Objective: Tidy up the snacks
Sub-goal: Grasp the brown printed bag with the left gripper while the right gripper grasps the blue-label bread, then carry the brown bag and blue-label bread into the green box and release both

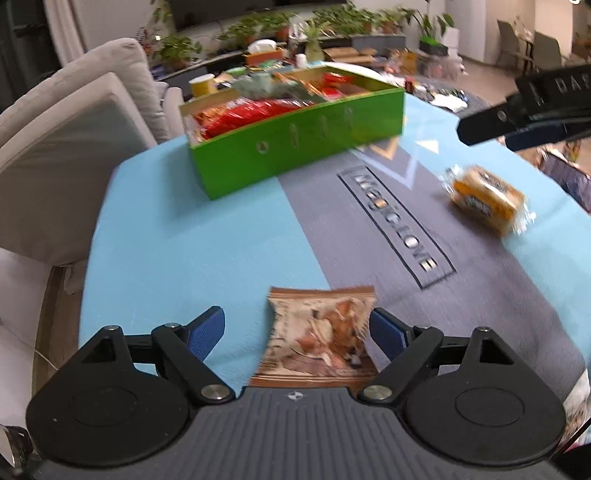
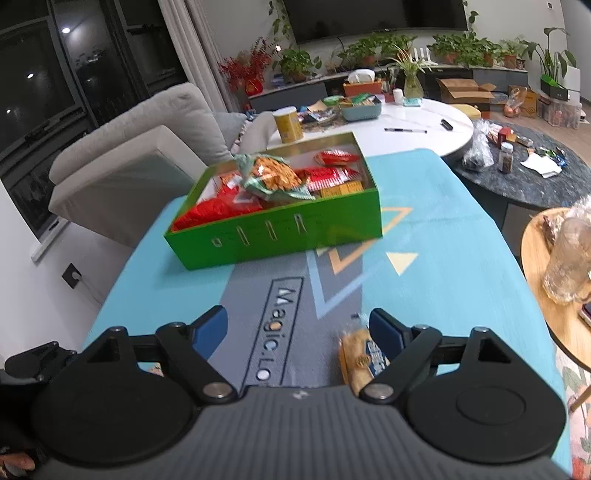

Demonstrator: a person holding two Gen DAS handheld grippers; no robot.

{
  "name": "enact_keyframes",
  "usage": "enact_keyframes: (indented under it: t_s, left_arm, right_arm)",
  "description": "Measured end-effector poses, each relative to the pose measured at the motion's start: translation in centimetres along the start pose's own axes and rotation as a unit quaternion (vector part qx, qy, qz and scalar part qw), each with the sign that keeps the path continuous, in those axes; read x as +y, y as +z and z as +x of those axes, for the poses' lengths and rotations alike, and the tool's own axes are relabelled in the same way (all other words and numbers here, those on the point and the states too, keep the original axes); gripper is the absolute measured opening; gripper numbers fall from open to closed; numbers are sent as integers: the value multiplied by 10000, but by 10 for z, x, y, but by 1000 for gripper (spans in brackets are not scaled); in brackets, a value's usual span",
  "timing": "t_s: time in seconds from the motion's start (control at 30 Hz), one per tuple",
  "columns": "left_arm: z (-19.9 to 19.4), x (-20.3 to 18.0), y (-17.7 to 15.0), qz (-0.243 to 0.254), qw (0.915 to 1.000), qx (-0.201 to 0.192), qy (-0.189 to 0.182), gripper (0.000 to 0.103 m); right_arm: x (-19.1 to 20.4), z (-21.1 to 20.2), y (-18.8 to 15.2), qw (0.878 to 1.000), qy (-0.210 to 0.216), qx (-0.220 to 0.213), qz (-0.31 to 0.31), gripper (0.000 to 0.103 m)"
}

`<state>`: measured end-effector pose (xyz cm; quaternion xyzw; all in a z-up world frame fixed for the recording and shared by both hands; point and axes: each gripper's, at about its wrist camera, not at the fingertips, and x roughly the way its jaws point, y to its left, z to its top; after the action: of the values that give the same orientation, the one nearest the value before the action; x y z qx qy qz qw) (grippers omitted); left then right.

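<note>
This is a home living room. A grey sofa [image 2: 147, 155] stands just left of the green snack box [image 2: 280, 214], and beyond the box a wall-mounted television [image 2: 376, 14] hangs over a low cabinet lined with potted plants [image 2: 461, 48]. A cluttered round white coffee table [image 2: 424, 129] sits right behind the box.

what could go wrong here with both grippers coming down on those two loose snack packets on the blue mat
1. The brown printed snack packet sits off-centre between the open left gripper fingers, near the right pad, so closing may pinch only an edge.
2. The orange wrapped bread packet lies against the right gripper pad and could be nudged aside.
3. The green cardboard box looks heaped already; added packets may slide out.
</note>
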<state>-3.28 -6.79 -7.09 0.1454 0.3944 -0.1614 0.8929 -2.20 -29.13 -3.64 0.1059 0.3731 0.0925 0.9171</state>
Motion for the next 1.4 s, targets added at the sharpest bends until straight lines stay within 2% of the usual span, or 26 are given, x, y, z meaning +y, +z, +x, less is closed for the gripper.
enact_keyframes:
  t_s: [0.13,0.27,0.4,0.47,0.57,0.97,1.03,1.4]
  left_arm:
    - [7,-6,-1,84,9999,93,-53,84]
    - [13,-3,-4,-9,9998,201,-56,78]
    - [18,2,-5,-211,9993,248,-206,68]
    - [18,5,-3,-323,9985,261,-353,57]
    - [20,5,-1,-306,9985,252,-375,55]
    - [20,6,5,-331,9992,117,-191,53]
    - [20,7,7,-334,9993,97,-158,53]
    - [16,8,13,-354,9993,22,-134,53]
  right_arm:
    - [-4,1,-5,10000,-29,77,14,86]
    - [-10,8,-8,9997,-139,208,19,86]
    - [-17,21,-12,9985,-351,414,-33,86]
    - [-22,26,-14,9979,-402,518,-13,86]
    - [-27,34,-17,9966,-519,641,-5,86]
    - [-28,52,-24,9934,-653,925,-207,86]
    - [-26,52,-23,9923,-788,893,-345,86]
    - [-16,47,-14,9960,-500,707,-242,85]
